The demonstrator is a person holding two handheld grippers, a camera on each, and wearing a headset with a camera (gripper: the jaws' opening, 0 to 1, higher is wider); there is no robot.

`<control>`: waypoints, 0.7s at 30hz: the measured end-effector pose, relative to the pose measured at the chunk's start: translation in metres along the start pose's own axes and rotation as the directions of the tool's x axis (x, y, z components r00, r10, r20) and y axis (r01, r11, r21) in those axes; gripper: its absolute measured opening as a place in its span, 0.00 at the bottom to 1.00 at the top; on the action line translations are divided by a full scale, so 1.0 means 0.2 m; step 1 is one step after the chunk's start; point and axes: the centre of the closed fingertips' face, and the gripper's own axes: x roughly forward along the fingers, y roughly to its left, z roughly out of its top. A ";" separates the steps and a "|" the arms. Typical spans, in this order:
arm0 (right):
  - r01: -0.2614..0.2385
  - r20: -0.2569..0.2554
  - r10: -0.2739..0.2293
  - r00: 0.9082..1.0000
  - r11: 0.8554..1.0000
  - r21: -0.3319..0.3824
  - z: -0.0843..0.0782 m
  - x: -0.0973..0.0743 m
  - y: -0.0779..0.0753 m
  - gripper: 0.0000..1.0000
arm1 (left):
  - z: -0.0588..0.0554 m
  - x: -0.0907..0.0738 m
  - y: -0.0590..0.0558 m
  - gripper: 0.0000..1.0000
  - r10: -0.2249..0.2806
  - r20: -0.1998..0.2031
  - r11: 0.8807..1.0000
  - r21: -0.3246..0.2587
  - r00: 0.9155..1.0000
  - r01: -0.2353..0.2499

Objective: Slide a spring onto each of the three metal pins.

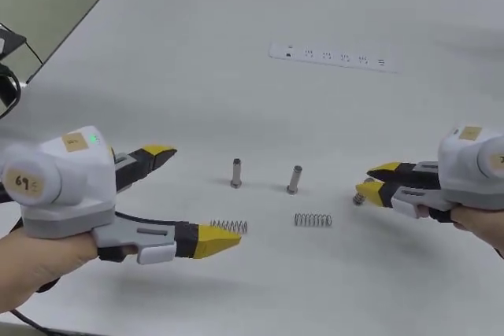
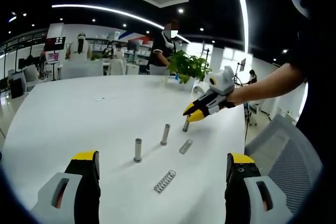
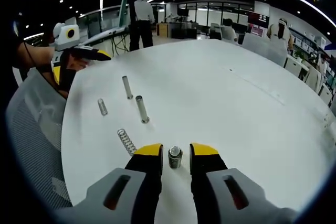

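Though perhaps steel, smooth pins [image 1: 236, 172], coiled springs [image 1: 313, 219]

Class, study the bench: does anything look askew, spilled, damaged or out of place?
Nothing stands out. The left pin and middle pin stand upright, the left spring and right spring lie flat in front of them, and the third pin stands upright between the open right tongs.

Two upright grey metal pins [image 1: 236, 172] on the white table [image 1: 197, 37], two coiled wire springs [image 1: 313, 219] lying just in front. Yellow-tipped left gripper [image 1: 201, 194] gapes wide, right gripper [image 1: 368, 181] jaws much narrower.
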 end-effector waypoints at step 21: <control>-0.003 0.035 0.003 0.999 1.000 -0.005 0.05 -0.07 0.04 0.28 | 0.01 -0.01 -0.01 0.98 -0.005 0.004 1.000 0.002 1.000 0.005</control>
